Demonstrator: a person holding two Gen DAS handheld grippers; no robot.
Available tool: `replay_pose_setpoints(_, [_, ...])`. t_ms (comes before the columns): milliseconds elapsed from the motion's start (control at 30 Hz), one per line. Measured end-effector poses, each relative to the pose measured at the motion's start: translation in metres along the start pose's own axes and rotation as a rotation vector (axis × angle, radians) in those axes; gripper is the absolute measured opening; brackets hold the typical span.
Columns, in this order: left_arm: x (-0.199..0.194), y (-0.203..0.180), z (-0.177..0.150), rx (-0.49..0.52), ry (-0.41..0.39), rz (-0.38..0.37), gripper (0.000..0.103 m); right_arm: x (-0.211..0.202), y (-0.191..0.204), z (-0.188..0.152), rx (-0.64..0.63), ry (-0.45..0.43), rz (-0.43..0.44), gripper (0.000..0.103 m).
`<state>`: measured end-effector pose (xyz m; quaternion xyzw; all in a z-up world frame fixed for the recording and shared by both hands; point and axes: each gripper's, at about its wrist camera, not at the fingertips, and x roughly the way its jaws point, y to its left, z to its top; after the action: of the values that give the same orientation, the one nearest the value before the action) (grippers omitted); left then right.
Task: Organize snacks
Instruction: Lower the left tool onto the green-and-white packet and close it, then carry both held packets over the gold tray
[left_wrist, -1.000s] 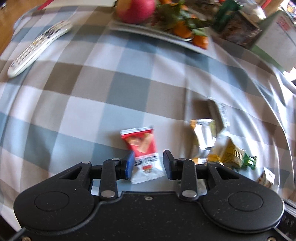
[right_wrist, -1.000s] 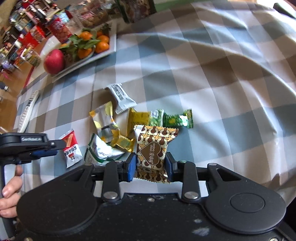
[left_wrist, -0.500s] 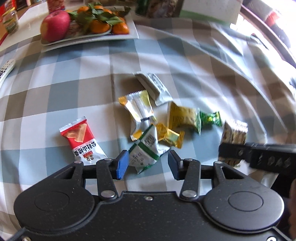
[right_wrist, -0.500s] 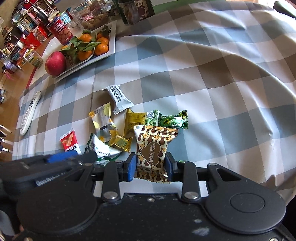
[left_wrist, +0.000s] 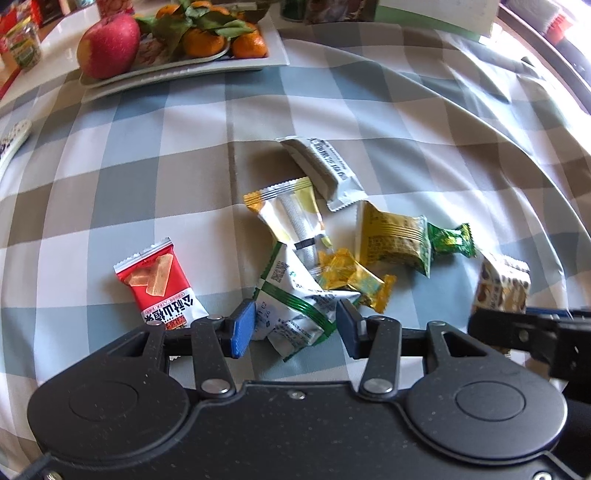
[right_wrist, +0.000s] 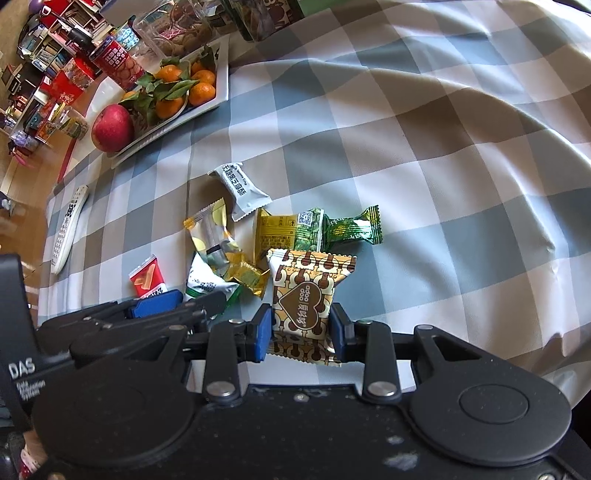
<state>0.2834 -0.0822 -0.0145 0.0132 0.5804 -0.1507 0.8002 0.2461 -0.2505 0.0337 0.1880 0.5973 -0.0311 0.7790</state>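
The brown-and-cream heart packet (right_wrist: 303, 306) sits upright between the blue pads of the right claw (right_wrist: 301, 334), which is clenched on its lower half; held by the sides like this, the packet keeps its face to the camera and can be carried without crushing the contents. It appears lifted clear of the checked cloth on the surface (right_wrist: 424, 155), though the underside is hidden.

Just beyond that claw lies the loose heap: a yellow packet (right_wrist: 284, 232) touching a green candy (right_wrist: 351, 230), a small gold wrapper (right_wrist: 247, 278), a clear yellow-ended sachet (right_wrist: 212, 236), and a white bar (right_wrist: 240, 192) at the far edge. They overlap, so picking one singly probably means taking those at the rim first.

The left claw (left_wrist: 293, 326) is released, its jaws spread either side of the white-and-green packet (left_wrist: 295, 299) without pressing it. That packet is the nearest of the heap and lies partly free, which likely explains the choice. Left of this claw, apart from the rest, is the red wafer packet (left_wrist: 159, 284).

Farther off, the fruit tray (left_wrist: 273, 55) with apple and tangerines and the remote (right_wrist: 68, 229) stand well apart from the snacks.
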Motion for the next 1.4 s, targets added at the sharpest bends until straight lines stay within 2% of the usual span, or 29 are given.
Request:
replay_pose_setpoints(133, [0.006,0.001,0.002,-0.014,0.012,-0.001,0.059,0.000,-0.001,0.000,0.007,0.002,0.004,0.034])
replay_pose_setpoints(333, [0.006,-0.004,0.001,0.001,-0.001,0.005,0.060,-0.001,-0.002,0.000,0.008,0.004,0.007,0.034])
replay_pose_setpoints(367, [0.006,-0.003,0.001,-0.001,-0.001,0.004,0.059,0.000,-0.002,0.000,0.008,0.005,0.006,0.034])
replay_pose_setpoints(433, [0.005,-0.003,0.002,-0.004,-0.004,-0.002,0.049,0.000,-0.002,0.000,0.009,0.007,0.004,0.034])
replay_pose_setpoints(533, [0.001,0.000,0.003,-0.021,-0.004,-0.024,0.041,0.001,-0.003,0.000,0.013,0.010,0.002,0.034])
replay_pose_setpoints(800, [-0.003,0.014,0.007,-0.123,0.036,-0.093,0.036,0.003,-0.006,0.000,0.036,0.013,-0.013,0.034])
replay_pose_setpoints(1033, [-0.020,0.023,0.009,-0.176,0.025,-0.119,0.036,0.004,-0.006,0.000,0.042,0.013,-0.020,0.034])
replay_pose_setpoints(1100, [-0.026,0.026,0.007,-0.193,0.044,-0.108,0.036,0.005,-0.005,0.000,0.040,0.012,-0.023,0.034])
replay_pose_setpoints(1300, [-0.054,0.035,-0.012,-0.250,0.074,-0.098,0.036,0.006,-0.003,-0.002,0.028,0.006,-0.045,0.034])
replay_pose_setpoints(1400, [-0.072,0.036,-0.028,-0.264,0.054,-0.075,0.036,0.008,-0.006,-0.006,0.036,0.002,-0.070,0.034])
